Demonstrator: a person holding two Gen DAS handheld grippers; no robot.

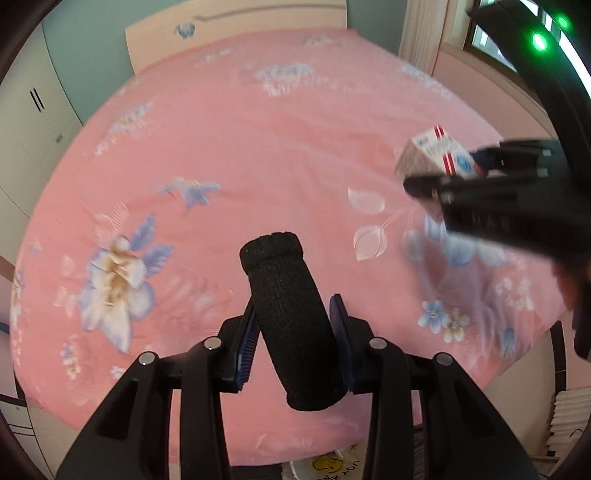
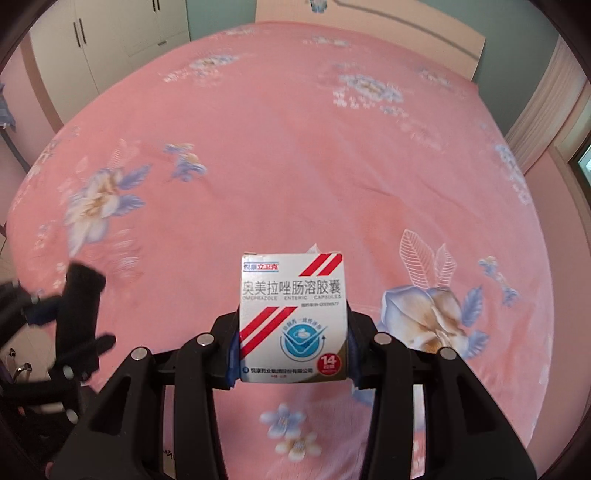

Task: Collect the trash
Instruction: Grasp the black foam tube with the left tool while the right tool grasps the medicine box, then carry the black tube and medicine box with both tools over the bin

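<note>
Two pieces of trash are off the bed, one in each gripper. The black foam cylinder [image 1: 295, 321], a rough-textured tube with a rolled upper rim, sits between the blue pads of the left gripper [image 1: 294, 345], tilted so its top leans to the left and its lower end hangs below the fingers. The pads press its sides, so the left gripper is clenched on it. In the right wrist view the same cylinder [image 2: 79, 306] appears at the left edge, dark and blurred, held in the left gripper [image 2: 64, 325].

The white cardboard medicine box with red diagonal stripes and a blue round emblem [image 2: 293, 317] stands upright between the fingers of the right gripper [image 2: 293, 350], its printed face towards the camera and its top flap slightly open. Both pads bear on its narrow sides, so the right gripper is grasping it. From the left wrist view the box [image 1: 439, 155] shows at the right edge, tipped on a corner in the black jaws of the right gripper [image 1: 458, 170].

Beneath both grippers lies the pink bedsheet with blue and white flower prints [image 1: 258, 155], smooth and wide. Beyond it stand a pale wooden headboard [image 2: 369, 22], cream wardrobe doors with dark handles [image 2: 110, 33], and a light curtain [image 1: 421, 33] beside a window [image 1: 487, 33].
</note>
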